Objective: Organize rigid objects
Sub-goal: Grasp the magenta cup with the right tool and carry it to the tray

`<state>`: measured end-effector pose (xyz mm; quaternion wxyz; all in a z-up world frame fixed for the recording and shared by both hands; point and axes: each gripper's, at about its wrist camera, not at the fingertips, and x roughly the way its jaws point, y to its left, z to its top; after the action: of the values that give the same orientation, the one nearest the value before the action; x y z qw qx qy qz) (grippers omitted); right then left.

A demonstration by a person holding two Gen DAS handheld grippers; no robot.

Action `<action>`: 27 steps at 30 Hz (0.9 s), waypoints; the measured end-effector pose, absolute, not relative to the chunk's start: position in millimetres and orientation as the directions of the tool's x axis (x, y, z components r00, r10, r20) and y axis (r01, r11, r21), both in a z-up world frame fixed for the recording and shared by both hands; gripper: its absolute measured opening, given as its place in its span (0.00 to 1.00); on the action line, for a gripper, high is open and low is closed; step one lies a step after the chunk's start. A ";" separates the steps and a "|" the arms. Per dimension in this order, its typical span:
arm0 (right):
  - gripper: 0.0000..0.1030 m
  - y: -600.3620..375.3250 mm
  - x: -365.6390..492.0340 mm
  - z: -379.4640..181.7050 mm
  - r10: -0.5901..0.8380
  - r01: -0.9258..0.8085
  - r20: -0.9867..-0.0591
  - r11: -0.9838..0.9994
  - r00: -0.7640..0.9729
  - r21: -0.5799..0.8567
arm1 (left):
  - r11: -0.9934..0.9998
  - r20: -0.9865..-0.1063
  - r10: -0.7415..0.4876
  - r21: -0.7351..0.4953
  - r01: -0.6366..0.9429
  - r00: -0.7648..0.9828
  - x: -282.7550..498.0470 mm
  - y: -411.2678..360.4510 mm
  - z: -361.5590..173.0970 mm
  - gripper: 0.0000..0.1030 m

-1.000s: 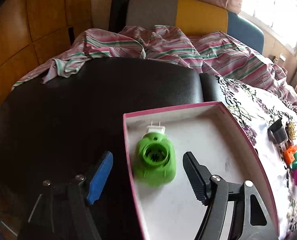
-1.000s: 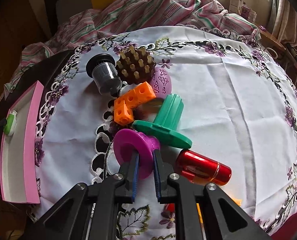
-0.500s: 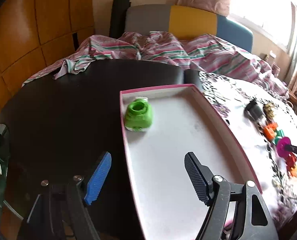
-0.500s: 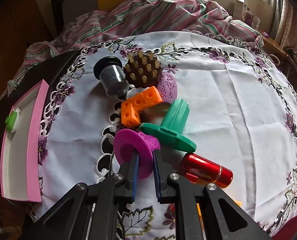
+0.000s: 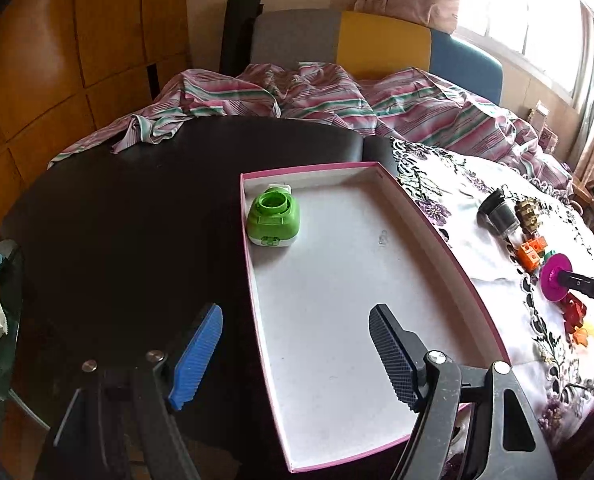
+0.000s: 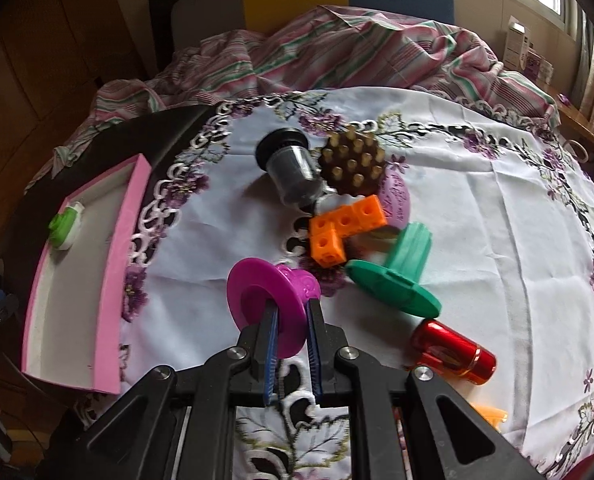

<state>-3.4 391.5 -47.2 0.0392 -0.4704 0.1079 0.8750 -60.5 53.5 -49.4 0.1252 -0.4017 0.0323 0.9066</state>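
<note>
The right gripper [image 6: 293, 312] pinches a magenta spool [image 6: 271, 300] just right of the pink tray [image 5: 437, 236]; the left gripper [image 5: 297, 356] hangs spread, empty, above that tray.

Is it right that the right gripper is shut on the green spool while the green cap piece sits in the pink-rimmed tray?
No: the right gripper is shut on the magenta spool; the green spool lies on the cloth, as the right wrist view shows. The green cap piece is in the pink-rimmed tray.

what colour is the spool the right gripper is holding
Magenta spool; clearest in the right wrist view.
</note>
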 end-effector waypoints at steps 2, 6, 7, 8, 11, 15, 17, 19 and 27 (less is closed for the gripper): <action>0.12 380.2 -5.3 -42.0 -0.055 -0.144 -0.823 -0.976 -0.566 0.164 | -0.967 -0.736 0.201 -0.043 -0.251 -0.646 -60.1 51.2 -49.4 0.74; 0.12 354.3 -12.9 -29.9 -0.103 -0.082 -0.801 -0.979 -0.589 0.185 | -0.967 -0.737 0.205 -0.052 -0.249 -0.644 -59.2 46.5 -49.5 0.74; 0.12 347.5 -14.4 -26.7 -0.117 -0.064 -0.795 -0.979 -0.595 0.192 | -0.967 -0.739 0.206 -0.054 -0.249 -0.641 -59.0 45.4 -50.0 0.74; 0.12 338.8 -17.1 -22.9 -0.135 -0.041 -0.788 -0.979 -0.600 0.198 | -0.968 -0.741 0.205 -0.055 -0.246 -0.640 -58.6 44.1 -50.7 0.74; 0.12 315.4 -24.1 -16.3 -0.169 0.014 -0.775 -0.979 -0.608 0.203 | -0.969 -0.743 0.203 -0.059 -0.241 -0.638 -57.5 41.4 -51.6 0.75; 0.12 286.7 -32.2 -15.5 -0.215 0.074 -0.769 -0.974 -0.602 0.215 | -0.971 -0.745 0.200 -0.062 -0.232 -0.636 -56.5 37.6 -52.1 0.75; 0.12 271.5 -36.3 -17.5 -0.239 0.102 -0.769 -0.970 -0.593 0.222 | -0.972 -0.745 0.198 -0.063 -0.228 -0.637 -56.0 35.7 -52.3 0.75; 0.12 257.2 -37.2 -19.3 -0.260 0.128 -0.770 -0.965 -0.583 0.229 | -0.972 -0.746 0.197 -0.066 -0.225 -0.636 -56.1 34.1 -52.3 0.75; 0.12 204.2 -58.4 -34.6 -0.329 0.202 -0.778 -0.944 -0.536 0.260 | -0.978 -0.746 0.186 -0.075 -0.197 -0.639 -57.2 22.6 -53.9 0.76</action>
<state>-58.4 204.2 -34.6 -0.1518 -0.4572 0.0693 0.8735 -57.2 22.6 -53.9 0.1058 -0.4115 0.0068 0.9052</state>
